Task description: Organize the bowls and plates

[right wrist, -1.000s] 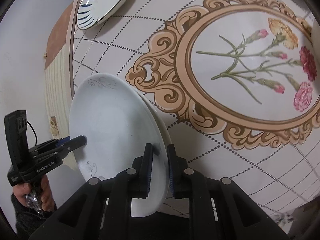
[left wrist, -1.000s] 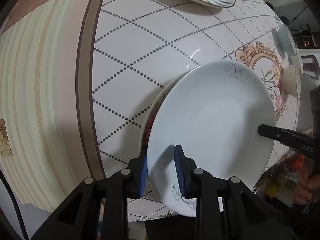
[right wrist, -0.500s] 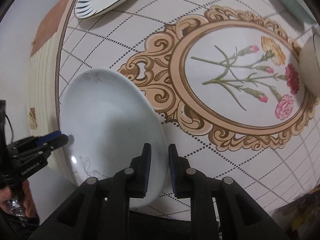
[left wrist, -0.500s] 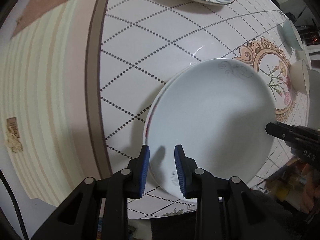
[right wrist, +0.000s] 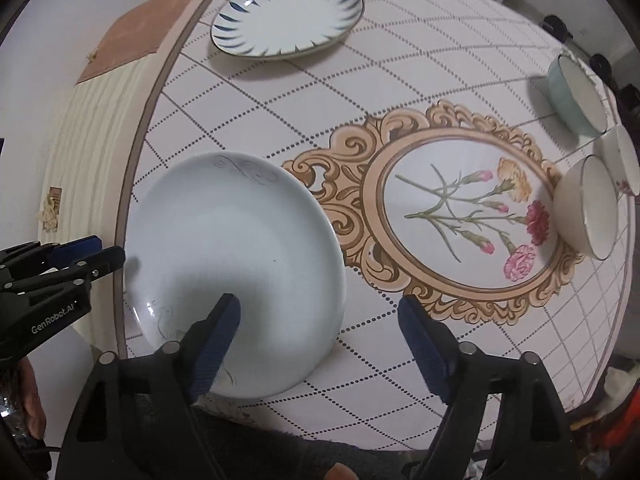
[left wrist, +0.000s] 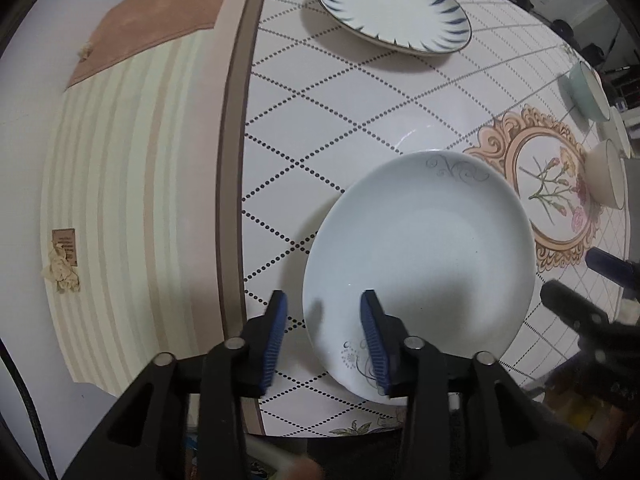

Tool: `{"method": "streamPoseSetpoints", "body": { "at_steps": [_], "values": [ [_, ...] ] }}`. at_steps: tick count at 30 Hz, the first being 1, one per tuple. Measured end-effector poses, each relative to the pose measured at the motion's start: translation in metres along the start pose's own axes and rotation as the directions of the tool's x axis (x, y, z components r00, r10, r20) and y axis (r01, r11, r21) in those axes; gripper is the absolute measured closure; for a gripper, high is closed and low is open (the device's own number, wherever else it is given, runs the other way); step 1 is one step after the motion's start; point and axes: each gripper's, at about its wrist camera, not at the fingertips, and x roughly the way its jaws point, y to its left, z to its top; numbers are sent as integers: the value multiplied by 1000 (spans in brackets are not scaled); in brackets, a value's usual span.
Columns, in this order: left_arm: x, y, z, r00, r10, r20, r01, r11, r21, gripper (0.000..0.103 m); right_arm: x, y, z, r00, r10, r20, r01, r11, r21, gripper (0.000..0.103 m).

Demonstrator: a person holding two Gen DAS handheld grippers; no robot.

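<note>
A pale white plate (left wrist: pixel 420 264) with faint grey scrollwork at its 12 o'clock rim and a small grey floral sprig at its 6 o'clock rim lay flat near the front edge of a round table (left wrist: pixel 320 120), whose cloth showed a dotted diamond grid and a gold-framed carnation medallion (right wrist: pixel 464 216). From the plate, a second plate with dark blue leaf strokes (right wrist: pixel 288 20) sat well apart at about 12 o'clock, and three bowls stood at the table's edge toward 2 o'clock: a pale green bowl (right wrist: pixel 576 100), a cream bowl (right wrist: pixel 588 212) and a white bowl (right wrist: pixel 620 156) between them. A second earlier, the white plate had been tilted above a floral-rimmed plate, pinched at opposite rims by both grippers; at this moment it lay level, hiding that lower plate almost entirely, and both grippers stood higher and clear of it. The left gripper (left wrist: pixel 324 336) had just been opening; its blue pads stood narrowly apart, straddling the plate's near-left rim without pressing it. The right gripper (right wrist: pixel 320 340) had just been opening to a wide spread, one pad above the plate's near edge, the other over bare cloth, holding nothing.
</note>
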Motion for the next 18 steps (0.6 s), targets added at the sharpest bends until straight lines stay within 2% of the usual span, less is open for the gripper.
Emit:
{"method": "streamPoseSetpoints", "body": {
  "at_steps": [1,3,4,5,11,14,16,18],
  "values": [
    [-2,-1,-1,1000,0,5,0,1000,0,64,-5,-2,-1,1000,4,6,-4,1000,-1,11],
    [-8,-2,0,1000,11,21,-11,1000,-3,49,-12,-2,-1,1000,2,22,-2,1000,0,4],
    [-12,-2,1,999,17,32,-17,1000,-2,24,-15,-2,0,999,-3,32,4,1000,-1,2],
    [-16,-1,2,998,20,52,-20,1000,-5,11,-16,-3,1,999,-7,42,7,1000,0,0],
    [-27,-6,43,992,10,124,-6,1000,-30,8,-27,-18,25,992,-9,123,6,1000,23,0],
    [-32,-2,80,988,4,155,3,999,-48,8,-26,-37,57,991,47,122,-54,997,54,0],
    [-33,-2,106,984,3,179,8,998,-58,8,-25,-54,82,984,96,147,-112,988,103,0],
    [-30,4,139,981,-28,194,42,997,-64,8,-18,-75,113,973,173,153,-197,968,156,0]
  ]
}}
